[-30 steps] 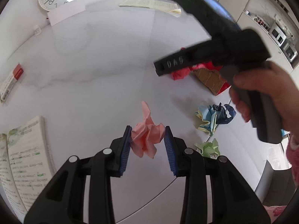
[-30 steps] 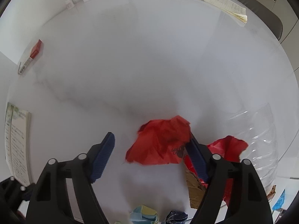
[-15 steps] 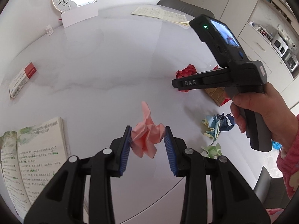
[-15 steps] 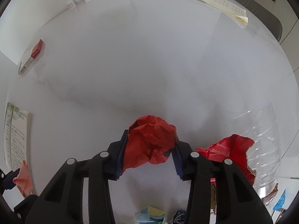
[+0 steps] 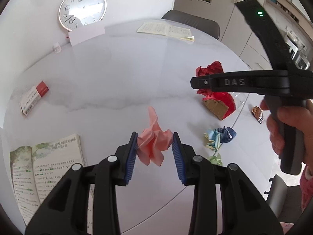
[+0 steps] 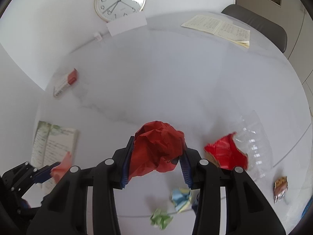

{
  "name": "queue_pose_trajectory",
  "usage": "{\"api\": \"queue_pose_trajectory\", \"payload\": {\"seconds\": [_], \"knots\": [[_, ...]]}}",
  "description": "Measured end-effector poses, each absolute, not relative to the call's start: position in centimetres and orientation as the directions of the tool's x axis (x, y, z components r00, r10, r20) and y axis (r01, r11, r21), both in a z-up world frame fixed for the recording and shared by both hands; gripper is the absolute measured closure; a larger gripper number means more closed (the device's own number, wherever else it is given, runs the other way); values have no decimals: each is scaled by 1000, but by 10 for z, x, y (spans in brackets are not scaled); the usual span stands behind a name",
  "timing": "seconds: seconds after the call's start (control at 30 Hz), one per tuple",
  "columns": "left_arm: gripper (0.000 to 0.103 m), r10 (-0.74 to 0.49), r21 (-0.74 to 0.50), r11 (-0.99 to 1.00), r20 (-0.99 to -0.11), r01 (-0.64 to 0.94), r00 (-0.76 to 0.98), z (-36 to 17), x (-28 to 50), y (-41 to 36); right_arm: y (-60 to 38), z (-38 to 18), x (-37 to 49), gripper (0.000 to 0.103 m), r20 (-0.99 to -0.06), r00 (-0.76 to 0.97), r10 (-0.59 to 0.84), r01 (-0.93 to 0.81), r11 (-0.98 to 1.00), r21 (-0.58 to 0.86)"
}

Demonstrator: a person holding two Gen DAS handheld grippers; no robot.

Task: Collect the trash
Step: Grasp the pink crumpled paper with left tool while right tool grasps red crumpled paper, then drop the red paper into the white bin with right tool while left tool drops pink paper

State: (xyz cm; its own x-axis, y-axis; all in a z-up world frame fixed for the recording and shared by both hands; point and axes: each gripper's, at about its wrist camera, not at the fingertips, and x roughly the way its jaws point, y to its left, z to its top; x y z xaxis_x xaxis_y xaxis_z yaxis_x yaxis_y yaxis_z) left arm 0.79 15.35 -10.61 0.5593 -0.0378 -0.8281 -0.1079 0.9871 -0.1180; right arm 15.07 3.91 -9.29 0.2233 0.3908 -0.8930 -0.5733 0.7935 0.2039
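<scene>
Pink crumpled paper [image 5: 151,146] sits clamped in the left tool [image 5: 154,152], raised above the white table [image 5: 117,74]. Left view: two open books, one small box, one wall clock [image 5: 83,9], and one blue-yellow wad [image 5: 220,137] near the table edge. Right view: the right tool [image 6: 156,162] grips one red crumpled paper [image 6: 158,148]; one green wad [image 6: 160,218] lies below.

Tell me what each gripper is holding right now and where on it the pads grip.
Left gripper pinches the pink paper wad across its sides. Right gripper clamps the red paper wad across its sides.
</scene>
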Motion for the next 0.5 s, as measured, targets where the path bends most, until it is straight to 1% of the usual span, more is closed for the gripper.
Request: {"api": "queue_pose_trajectory", "payload": {"seconds": [0.23, 0.4, 0.5], "knots": [[68, -65, -111, 993, -817, -46, 573, -86, -4, 117, -32, -62, 113, 60, -875, 254, 413, -525, 818, 233], [68, -102, -108, 994, -810, 25, 577, -75, -9, 73, -102, -54, 87, 60, -887, 286, 363, -459, 864, 207], [68, -143, -121, 990, -814, 77, 563, -73, -7, 43, -155, -54, 73, 60, -895, 306, 324, -383, 903, 196]]}}
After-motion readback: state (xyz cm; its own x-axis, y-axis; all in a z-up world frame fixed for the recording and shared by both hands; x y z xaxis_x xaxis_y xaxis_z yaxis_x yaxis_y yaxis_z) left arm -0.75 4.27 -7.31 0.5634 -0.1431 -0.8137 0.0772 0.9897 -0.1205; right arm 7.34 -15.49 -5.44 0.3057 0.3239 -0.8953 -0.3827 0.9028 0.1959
